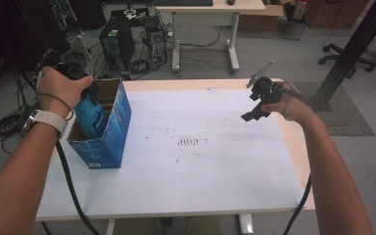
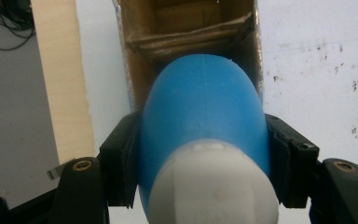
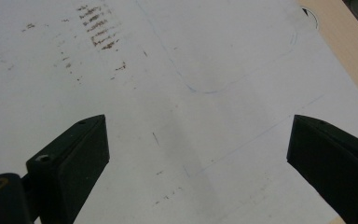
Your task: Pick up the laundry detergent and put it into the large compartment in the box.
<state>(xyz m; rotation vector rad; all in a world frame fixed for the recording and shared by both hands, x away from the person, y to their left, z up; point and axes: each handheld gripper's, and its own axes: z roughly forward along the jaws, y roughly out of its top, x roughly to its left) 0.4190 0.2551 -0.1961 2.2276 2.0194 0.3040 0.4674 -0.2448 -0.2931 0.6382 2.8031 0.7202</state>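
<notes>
- The left gripper (image 2: 204, 154), low in the left gripper view, pinches a blue bottle (image 2: 204, 116) with a white cap (image 2: 212, 186); both black pads press on its sides just above the cap.
- In the high view the blue bottle (image 1: 90, 116) sits at the left of the frame, its lower part down inside an open blue cardboard box (image 1: 108, 142), with the left hand (image 1: 61, 87) above it.
- The box stands near the left edge of the white table cover (image 1: 200, 161); in the left gripper view its brown inner walls (image 2: 144, 46) show beyond the bottle's base, at the top of the frame.
- The right gripper (image 1: 252, 111) hangs above the table at the upper right of the high view, well apart from the box.
- In the right gripper view its 2 jaws stand spread wide, with bare, stained white cover (image 3: 191, 116) between them.
</notes>
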